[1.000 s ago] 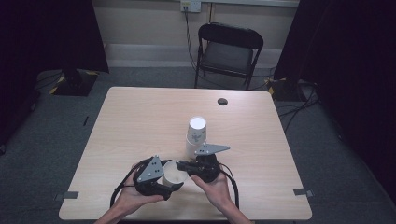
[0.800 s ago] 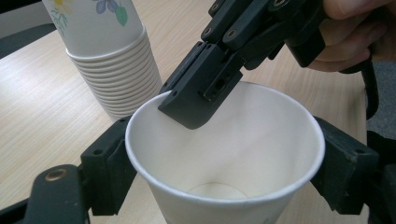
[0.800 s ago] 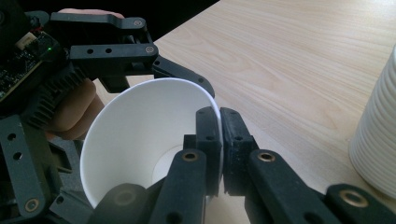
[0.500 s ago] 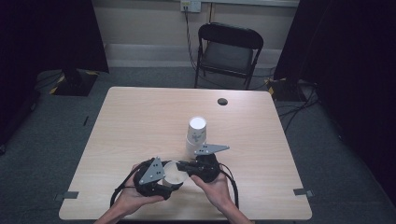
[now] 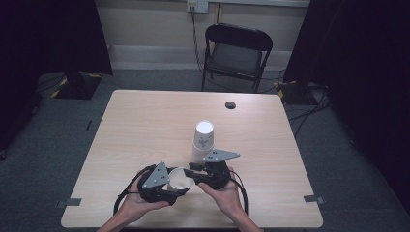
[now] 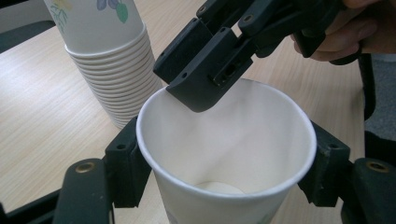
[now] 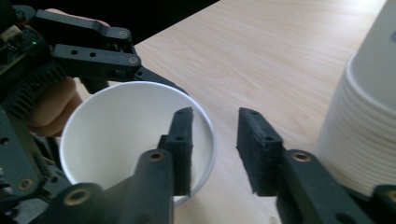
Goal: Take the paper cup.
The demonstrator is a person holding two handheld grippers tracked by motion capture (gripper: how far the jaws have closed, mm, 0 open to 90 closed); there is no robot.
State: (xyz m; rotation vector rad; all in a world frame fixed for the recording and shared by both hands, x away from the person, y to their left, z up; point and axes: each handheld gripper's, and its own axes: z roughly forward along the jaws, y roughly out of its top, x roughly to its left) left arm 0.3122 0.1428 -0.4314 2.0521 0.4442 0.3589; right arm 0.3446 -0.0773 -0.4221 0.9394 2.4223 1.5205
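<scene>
Two black two-jaw grippers met at the near edge of the pale wooden table [image 5: 145, 125], each held in one of the person's hands. Between them stood a single white paper cup [image 5: 180, 179], upright with its mouth open to the ceiling, just in front of a tall stack of white paper cups with a leaf print [image 5: 203, 140] set upside down near the table's middle.

The left gripper [image 5: 178, 182] had its jaws on either side of the single cup, and they had just been closing; in the left gripper view the pads pressed against the cup's outer wall just below the rim [image 6: 224, 154], so that gripper clamped the cup.

The right gripper [image 5: 192, 170] reached in from the other side. Its jaws had just been opening, and in the right gripper view they stood apart astride the cup's rim [image 7: 140, 140], one pad inside the mouth and the other outside over bare table, a clear gap between them. Whether the inner pad touched the wall could not be told.

Farther back, a small dark round disc [image 5: 230, 105] lay on the table near its far edge, well apart from the cups. Behind the table stood a black folding chair [image 5: 237, 53] on grey carpet.
</scene>
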